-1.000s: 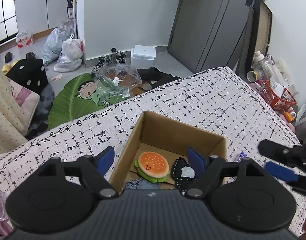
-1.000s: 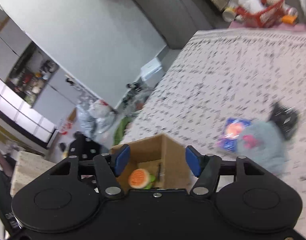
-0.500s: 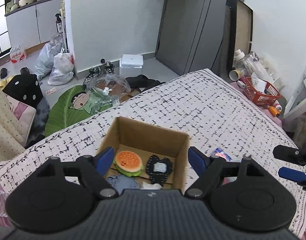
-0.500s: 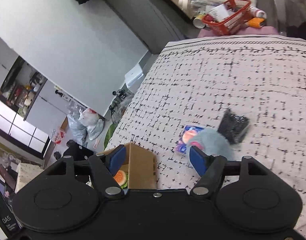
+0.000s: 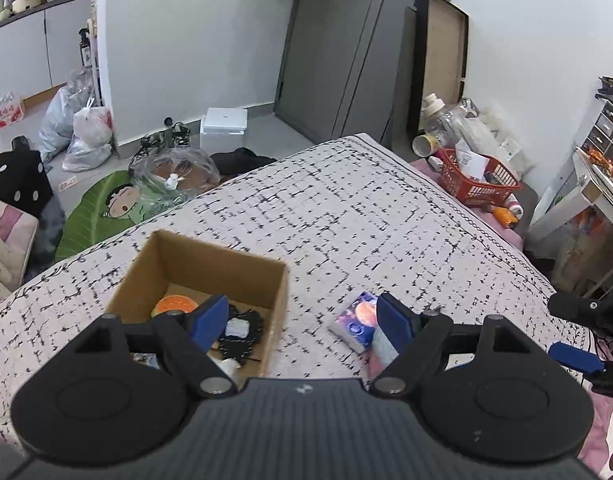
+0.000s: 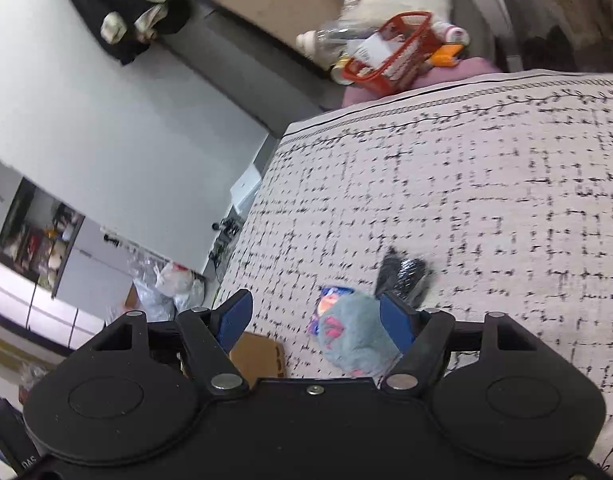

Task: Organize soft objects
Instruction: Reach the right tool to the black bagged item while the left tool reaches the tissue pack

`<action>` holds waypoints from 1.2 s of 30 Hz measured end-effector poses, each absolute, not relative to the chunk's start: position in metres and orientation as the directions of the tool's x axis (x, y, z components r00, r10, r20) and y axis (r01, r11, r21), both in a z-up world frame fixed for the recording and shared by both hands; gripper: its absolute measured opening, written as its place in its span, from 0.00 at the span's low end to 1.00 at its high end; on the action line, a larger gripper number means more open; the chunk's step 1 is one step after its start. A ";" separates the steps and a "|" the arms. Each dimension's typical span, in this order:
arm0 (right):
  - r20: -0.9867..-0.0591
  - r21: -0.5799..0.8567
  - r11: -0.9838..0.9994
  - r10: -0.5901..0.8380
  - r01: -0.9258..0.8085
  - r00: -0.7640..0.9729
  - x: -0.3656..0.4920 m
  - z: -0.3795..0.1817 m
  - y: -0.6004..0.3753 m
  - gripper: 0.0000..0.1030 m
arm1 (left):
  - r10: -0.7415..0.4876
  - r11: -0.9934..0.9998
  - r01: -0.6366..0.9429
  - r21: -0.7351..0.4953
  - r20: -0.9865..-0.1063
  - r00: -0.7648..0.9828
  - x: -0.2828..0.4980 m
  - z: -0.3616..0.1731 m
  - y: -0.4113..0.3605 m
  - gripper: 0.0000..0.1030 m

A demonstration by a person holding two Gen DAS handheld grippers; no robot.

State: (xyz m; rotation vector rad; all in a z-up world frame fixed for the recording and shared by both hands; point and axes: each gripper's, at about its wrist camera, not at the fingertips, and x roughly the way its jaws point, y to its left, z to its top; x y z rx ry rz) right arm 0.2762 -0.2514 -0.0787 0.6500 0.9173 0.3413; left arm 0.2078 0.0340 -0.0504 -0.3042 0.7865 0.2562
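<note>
Both hand-held grippers stand with fingers apart and nothing clamped. The right gripper [image 6: 315, 316] has just been opening its jaws; between its blue pads, low in the right wrist view, lies the grey-blue plush toy with pink markings [image 6: 356, 336], on the black-and-white patterned bedspread [image 6: 466, 184]. Whether the right-hand pad touches the plush cannot be told; no squeeze shows. Just beyond the plush, touching or nearly so, lie a flat packet printed in blue and orange [image 6: 331, 294] and a small black knitted item [image 6: 402, 274]. The open brown cardboard box [image 5: 204, 268] sits to the left of these items; it already holds an orange burger-shaped plush [image 5: 174, 306] and a black mesh piece [image 5: 242, 334]. The left gripper [image 5: 302, 318] hovers over the box's right wall, the packet [image 5: 356, 318] by its right pad. Judgement: the right gripper is the nearer to the plush, which lies straight ahead and slightly right of centre; its long axis runs roughly along the gripper's pointing line, so closing across it should suit.
</note>
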 end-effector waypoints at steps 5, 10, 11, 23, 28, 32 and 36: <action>-0.627 0.668 0.742 0.526 0.049 0.575 0.281 -0.090 -0.270 0.68 | 0.108 0.929 -0.328 -0.169 -0.726 0.679 0.219 -0.052 0.017 0.78; -0.628 0.684 0.724 0.526 0.086 0.574 0.287 -0.101 -0.282 0.68 | 0.081 0.933 -0.310 -0.184 -0.731 0.678 0.232 -0.058 0.005 0.77; -0.631 0.686 0.721 0.524 0.096 0.572 0.288 -0.104 -0.285 0.68 | 0.078 0.933 -0.307 -0.185 -0.732 0.677 0.236 -0.060 0.002 0.77; -0.650 0.708 0.685 0.540 0.170 0.534 0.310 -0.144 -0.289 0.68 | 0.043 0.939 -0.288 -0.190 -0.764 0.643 0.280 -0.093 -0.021 0.75; -0.661 0.709 0.677 0.544 0.194 0.516 0.322 -0.157 -0.287 0.68 | 0.030 0.936 -0.294 -0.195 -0.786 0.617 0.301 -0.110 -0.025 0.75; -0.679 0.703 0.678 0.547 0.216 0.491 0.335 -0.169 -0.282 0.68 | 0.028 0.934 -0.302 -0.190 -0.806 0.592 0.318 -0.126 -0.027 0.75; -0.701 0.689 0.686 0.550 0.233 0.454 0.345 -0.183 -0.274 0.68 | 0.028 0.949 -0.275 -0.153 -0.829 0.559 0.335 -0.141 -0.031 0.77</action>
